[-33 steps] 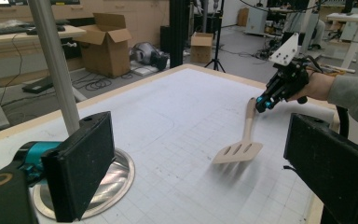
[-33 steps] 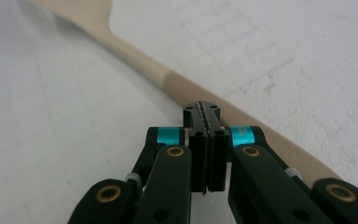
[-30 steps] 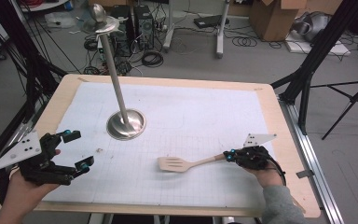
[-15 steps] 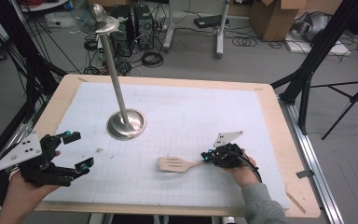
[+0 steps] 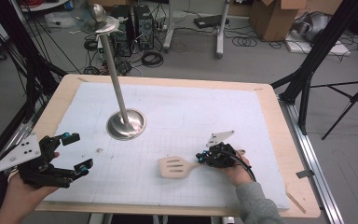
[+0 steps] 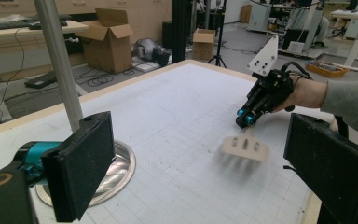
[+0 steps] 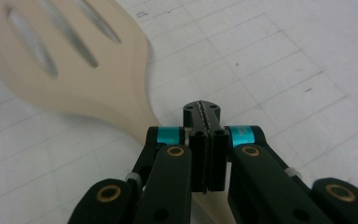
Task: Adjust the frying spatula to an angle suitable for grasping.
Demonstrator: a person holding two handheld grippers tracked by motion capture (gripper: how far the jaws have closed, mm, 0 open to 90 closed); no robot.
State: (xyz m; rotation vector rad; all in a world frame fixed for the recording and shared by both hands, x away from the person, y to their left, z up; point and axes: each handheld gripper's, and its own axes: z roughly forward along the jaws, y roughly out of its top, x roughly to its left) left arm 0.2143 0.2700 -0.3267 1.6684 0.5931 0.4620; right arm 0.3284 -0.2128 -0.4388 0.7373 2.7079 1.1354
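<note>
A pale wooden slotted spatula (image 5: 175, 167) lies on the white gridded mat (image 5: 191, 112), head to the left. My right gripper (image 5: 200, 157) sits low over its handle, tips just right of the head. In the right gripper view the jaws (image 7: 202, 109) are shut pad against pad, and the spatula (image 7: 74, 60) neck passes underneath them; the head looks blurred. My left gripper (image 5: 77, 151) hovers at the mat's near left corner, open and holding nothing. Its view looks between wide-apart pads (image 6: 81, 168) at the spatula (image 6: 244, 147) and the right gripper (image 6: 244, 120).
A metal stand with a round base (image 5: 126, 123) and a tall thin pole (image 5: 114, 74) stands left of centre on the mat. The wooden table edge (image 5: 303, 186) frames the mat. Black frame posts, cables and cardboard boxes (image 5: 272, 16) are on the floor beyond.
My right gripper has slid left along the spatula handle toward the head, mostly in the earlier half second. The spatula head has stayed about where it was. The left gripper has not moved.
</note>
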